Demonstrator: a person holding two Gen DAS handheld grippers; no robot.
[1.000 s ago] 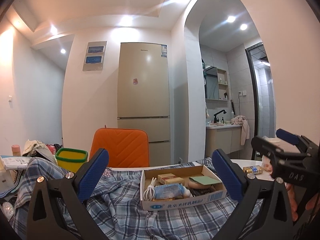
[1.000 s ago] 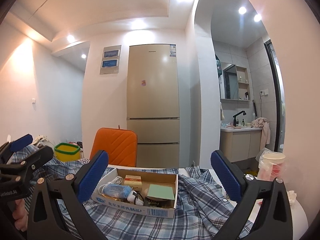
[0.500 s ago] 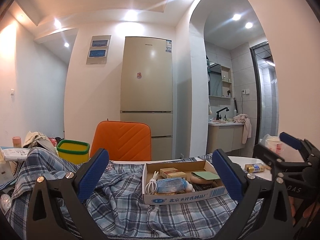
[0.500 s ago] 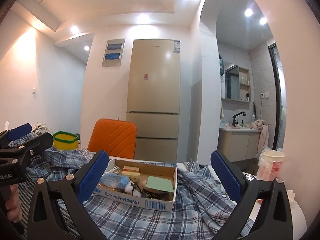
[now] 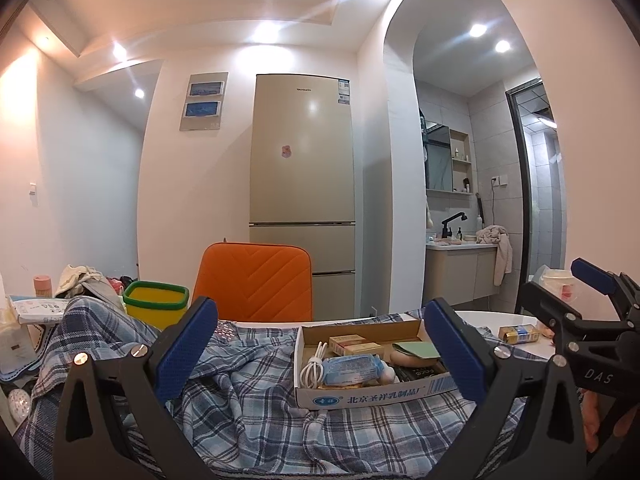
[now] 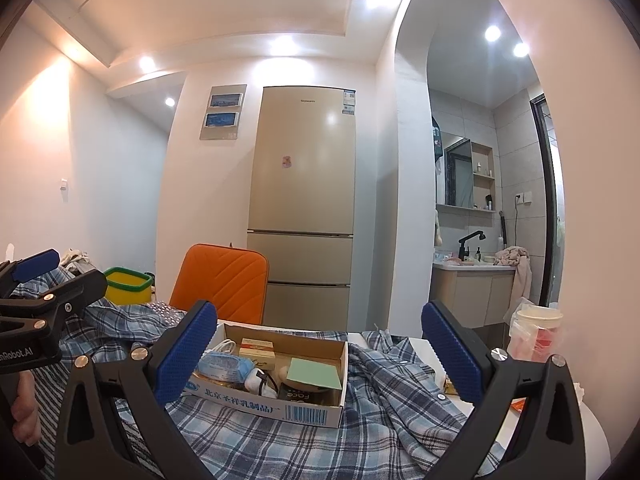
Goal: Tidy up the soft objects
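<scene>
Blue-padded jaws: left gripper [image 5: 320, 344] and right gripper [image 6: 320, 348] both gape wide and empty, level above the cloth, seemingly poised to grasp.
Plaid shirt [image 5: 248, 400]: rumpled across the table.
Cardboard box [image 6: 280, 404]: sits on the shirt, pinning it.

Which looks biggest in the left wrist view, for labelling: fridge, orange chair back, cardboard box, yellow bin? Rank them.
1. fridge
2. orange chair back and cardboard box: these cover similar areas, and the box sits nearer the camera, so I won't rank them.
3. yellow bin
</scene>
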